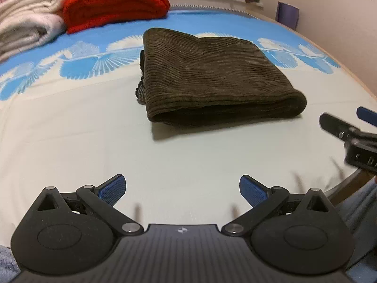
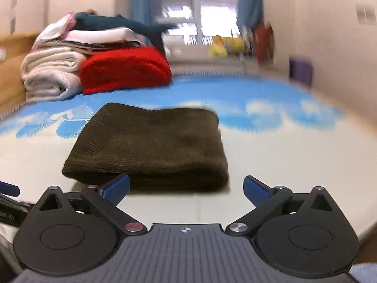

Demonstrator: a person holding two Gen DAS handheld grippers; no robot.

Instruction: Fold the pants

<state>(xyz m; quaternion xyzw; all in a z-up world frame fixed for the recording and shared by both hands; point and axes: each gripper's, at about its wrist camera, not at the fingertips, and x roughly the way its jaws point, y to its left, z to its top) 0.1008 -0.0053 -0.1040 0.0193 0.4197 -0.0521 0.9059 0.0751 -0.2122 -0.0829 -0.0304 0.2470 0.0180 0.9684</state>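
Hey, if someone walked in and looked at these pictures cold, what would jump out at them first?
The folded brown pants lie alone in the middle of the bed, a neat thick bundle on the pale sheet. Behind them, at the far left, a bright red blanket sits beside a stack of white blankets. In the foreground the left gripper and right gripper are open and empty, short of the pants.

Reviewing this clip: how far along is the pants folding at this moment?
It looks essentially done: the dark brown corduroy pants lie as a compact folded rectangle on the blue-and-white bedsheet. Nothing is in hand: the left gripper and the right gripper are both open and empty, short of the bundle. At most, perhaps moving it to the folded red blanket pile remains.
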